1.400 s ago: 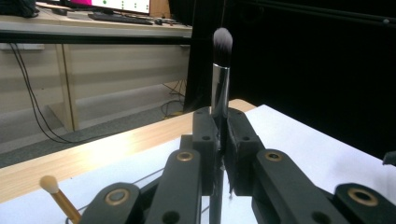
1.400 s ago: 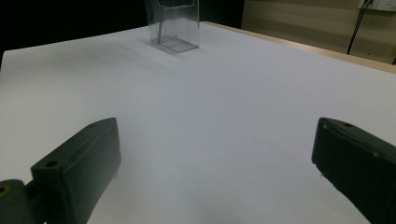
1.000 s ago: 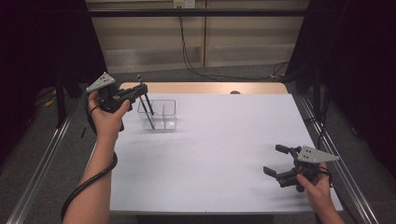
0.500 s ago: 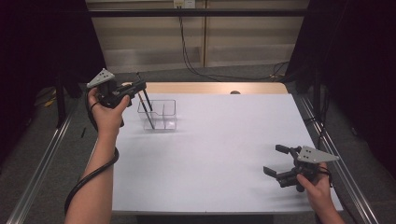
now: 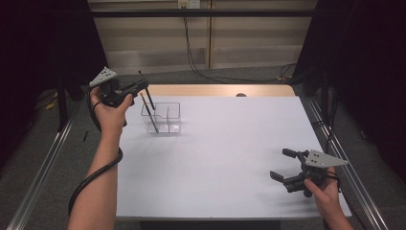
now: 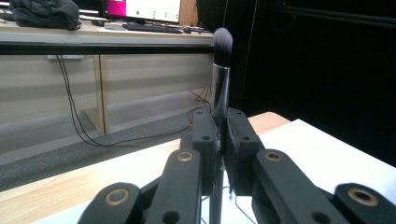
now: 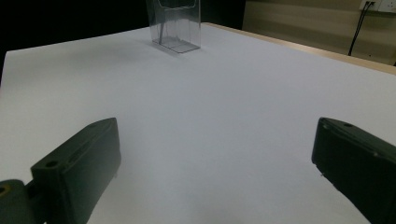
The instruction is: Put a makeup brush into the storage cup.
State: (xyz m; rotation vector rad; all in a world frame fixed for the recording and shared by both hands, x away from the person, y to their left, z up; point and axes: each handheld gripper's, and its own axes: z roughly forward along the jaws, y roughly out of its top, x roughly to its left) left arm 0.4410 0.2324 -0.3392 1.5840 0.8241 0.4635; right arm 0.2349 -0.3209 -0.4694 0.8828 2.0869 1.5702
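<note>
High view: the left hand-held gripper (image 5: pixel 142 86) sits above the left compartment of a clear organiser (image 5: pixel 163 117) near the far left of the white desk (image 5: pixel 225 143). A dark, slim makeup brush (image 5: pixel 146 96) is pinched between its jaws, tilted, lower end pointing down toward the organiser. Compared with a second ago, the left hand has drawn slightly back and up toward the desk's left edge, brush coming with it; shift is small. A second slim stick (image 5: pixel 149 114) leans inside the left compartment. My reading: brush is either just short of being dropped in or being lined up; grip has not let go. The right hand-held gripper (image 5: pixel 287 165) rests at the near right corner, jaws spread, nothing between them, unmoved.

Left gripper view: jaws pressed together on the brush's shiny metal ferrule (image 6: pixel 219 88), the soft dark bristle head (image 6: pixel 222 41) standing above the pads. So it is a makeup brush, bristles up; the high view gives only a thin dark line. Handle below runs out of frame.

Right gripper view: both jaws wide apart over bare desk; the organiser (image 7: pixel 175 25) stands well apart at the far side, its clear walls and divider plain here.
</note>
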